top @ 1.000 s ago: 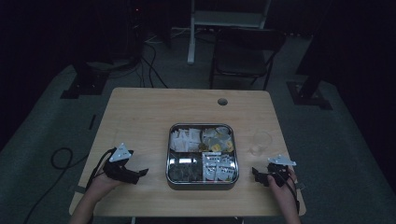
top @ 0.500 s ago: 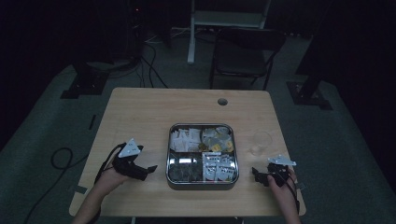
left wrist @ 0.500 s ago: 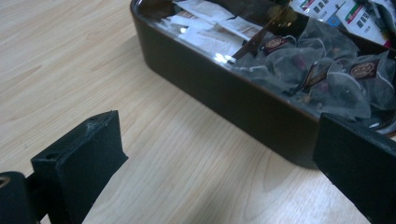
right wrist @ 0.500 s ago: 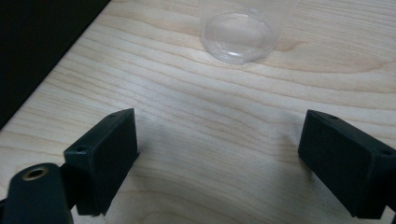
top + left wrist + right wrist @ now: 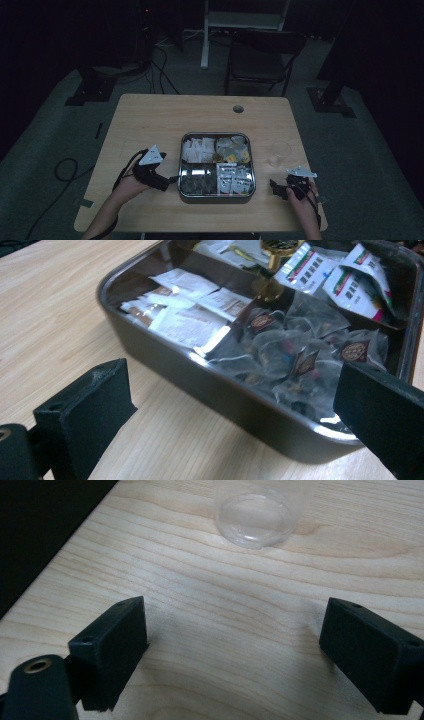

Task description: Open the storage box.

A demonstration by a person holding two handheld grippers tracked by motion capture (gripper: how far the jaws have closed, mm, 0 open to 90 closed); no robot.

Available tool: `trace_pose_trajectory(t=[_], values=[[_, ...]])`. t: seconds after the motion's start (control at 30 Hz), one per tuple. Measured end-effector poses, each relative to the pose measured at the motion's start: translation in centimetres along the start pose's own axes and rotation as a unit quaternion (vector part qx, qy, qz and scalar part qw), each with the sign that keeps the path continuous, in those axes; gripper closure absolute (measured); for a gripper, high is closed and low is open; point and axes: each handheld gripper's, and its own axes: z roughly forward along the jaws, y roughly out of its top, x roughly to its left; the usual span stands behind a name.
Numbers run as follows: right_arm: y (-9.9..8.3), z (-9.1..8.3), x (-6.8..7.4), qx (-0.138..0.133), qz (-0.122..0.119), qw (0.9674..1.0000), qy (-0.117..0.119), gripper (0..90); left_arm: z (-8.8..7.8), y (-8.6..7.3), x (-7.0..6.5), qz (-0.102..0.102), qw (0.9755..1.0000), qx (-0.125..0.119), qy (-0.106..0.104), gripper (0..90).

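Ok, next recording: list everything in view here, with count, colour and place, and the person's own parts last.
table: one, light wood, centre.
tray: one, metal, four compartments, mid-table.
white packets: several, tray's far-left compartment.
clear tea bags: several, dark tags, near-left compartment.
printed sachets: several, white, near-right compartment.
glass: one, clear, right of tray.
chair: one, dark, behind table.
left gripper: black, open, beside tray's left side.
right gripper: black, open, near the glass.

Wooden table (image 5: 150, 120), pale, round hole (image 5: 238, 108) near far edge; metal tray (image 5: 216, 194) at centre; clear cup (image 5: 280, 152) just right of tray
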Motion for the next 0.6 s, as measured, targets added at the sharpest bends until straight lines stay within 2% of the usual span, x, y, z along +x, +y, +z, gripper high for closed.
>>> trace_pose_trajectory(t=[0.6], values=[[0.0, 0.0, 0.0, 0.0, 0.0, 1.0, 0.0, 11.2, 3.4, 3.0, -1.2, 0.021, 0.999, -0.013, -0.036, 2.9]])
